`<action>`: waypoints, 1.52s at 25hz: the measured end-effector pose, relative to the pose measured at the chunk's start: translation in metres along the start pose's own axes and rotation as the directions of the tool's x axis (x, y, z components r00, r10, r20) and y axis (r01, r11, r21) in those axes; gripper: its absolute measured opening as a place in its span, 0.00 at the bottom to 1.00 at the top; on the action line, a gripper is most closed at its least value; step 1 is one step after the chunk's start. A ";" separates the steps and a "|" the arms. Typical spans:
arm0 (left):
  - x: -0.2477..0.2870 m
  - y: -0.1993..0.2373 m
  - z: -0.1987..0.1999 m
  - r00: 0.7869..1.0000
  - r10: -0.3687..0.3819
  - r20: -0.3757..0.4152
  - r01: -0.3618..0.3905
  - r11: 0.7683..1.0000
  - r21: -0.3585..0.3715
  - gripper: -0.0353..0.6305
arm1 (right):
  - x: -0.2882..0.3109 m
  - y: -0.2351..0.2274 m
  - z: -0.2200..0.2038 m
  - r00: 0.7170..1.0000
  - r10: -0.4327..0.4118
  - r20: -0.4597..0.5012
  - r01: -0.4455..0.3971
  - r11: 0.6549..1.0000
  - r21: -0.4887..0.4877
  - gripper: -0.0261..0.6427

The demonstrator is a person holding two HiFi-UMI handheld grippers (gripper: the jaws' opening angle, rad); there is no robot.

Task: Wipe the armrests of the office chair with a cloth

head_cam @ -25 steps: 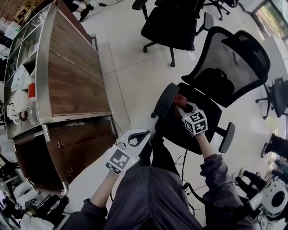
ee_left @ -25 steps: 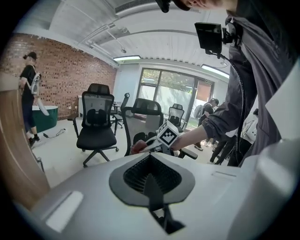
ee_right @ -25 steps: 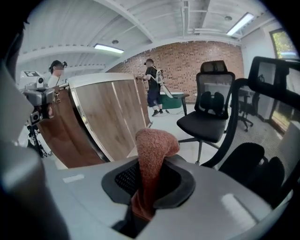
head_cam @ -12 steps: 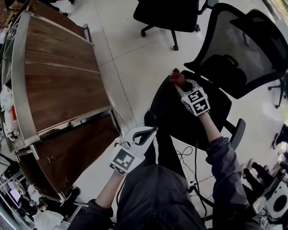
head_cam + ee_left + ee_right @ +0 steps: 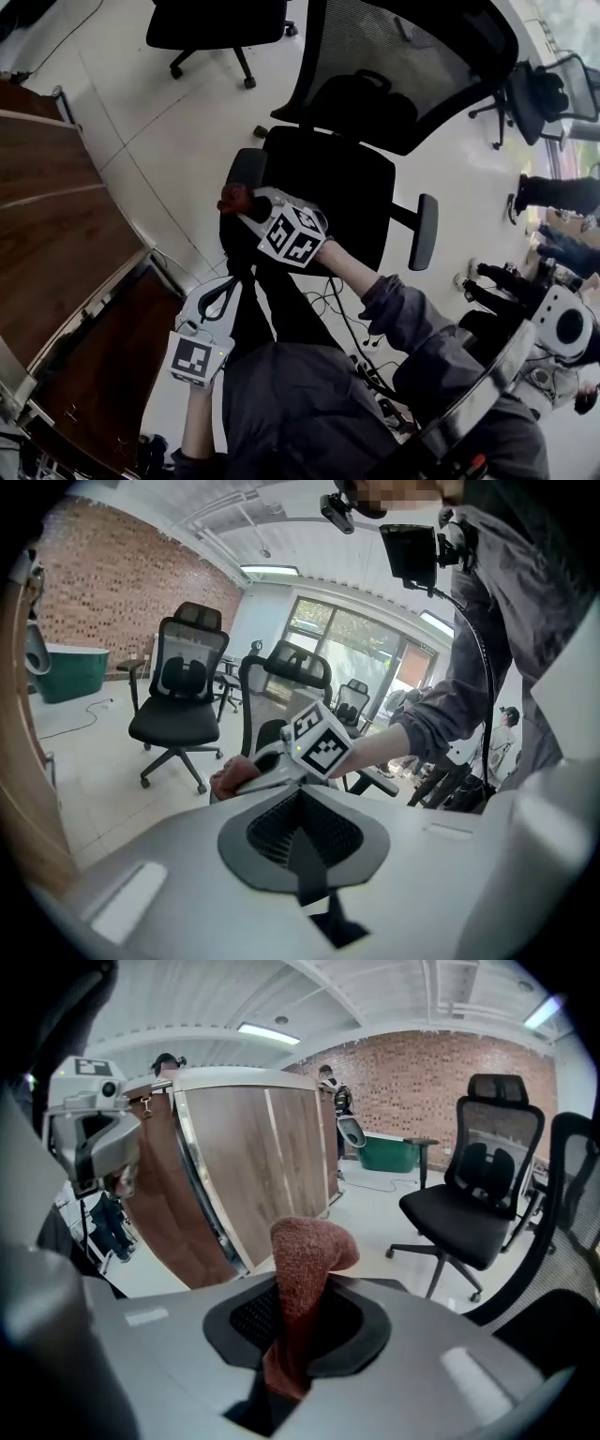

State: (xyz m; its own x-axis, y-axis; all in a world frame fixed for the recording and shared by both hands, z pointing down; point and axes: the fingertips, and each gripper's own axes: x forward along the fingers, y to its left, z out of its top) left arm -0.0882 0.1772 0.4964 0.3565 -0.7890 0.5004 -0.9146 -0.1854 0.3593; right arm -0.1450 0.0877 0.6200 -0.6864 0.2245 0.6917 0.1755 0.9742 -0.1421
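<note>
The black office chair (image 5: 328, 183) with a mesh back stands in front of me. My right gripper (image 5: 242, 204) is shut on a rust-red cloth (image 5: 232, 198) and presses it onto the chair's left armrest (image 5: 246, 167). The right gripper view shows the cloth (image 5: 309, 1260) bunched between the jaws and standing up out of them. The other armrest (image 5: 424, 232) is bare. My left gripper (image 5: 223, 289) hangs low by my legs, shut and holding nothing. The left gripper view looks over its closed jaws at the right gripper (image 5: 281, 761) and the cloth (image 5: 230, 778).
A wood-panelled cabinet with metal edges (image 5: 56, 216) stands close on the left, also in the right gripper view (image 5: 253, 1166). Other office chairs (image 5: 216, 23) stand behind. Cables (image 5: 347, 319) lie on the floor under the chair. People's legs (image 5: 553, 197) show at the right.
The head view has swung right and closer to the chair. The right gripper keeps the cloth on the left armrest, a little nearer its front end. The left gripper stays low and shut.
</note>
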 end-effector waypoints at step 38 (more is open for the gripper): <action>-0.028 0.055 -0.015 0.999 -0.038 -0.007 0.038 0.999 -0.004 0.08 | 0.002 0.076 -0.001 0.997 0.073 -0.031 -0.073 0.997 0.023 0.12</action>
State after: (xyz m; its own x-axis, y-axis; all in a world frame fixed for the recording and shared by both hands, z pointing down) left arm -0.1451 0.1979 0.5141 0.3919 -0.7773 0.4921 -0.8999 -0.2128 0.3807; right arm -0.1324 0.1626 0.6114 -0.6497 0.2945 0.7008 0.2088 0.9556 -0.2080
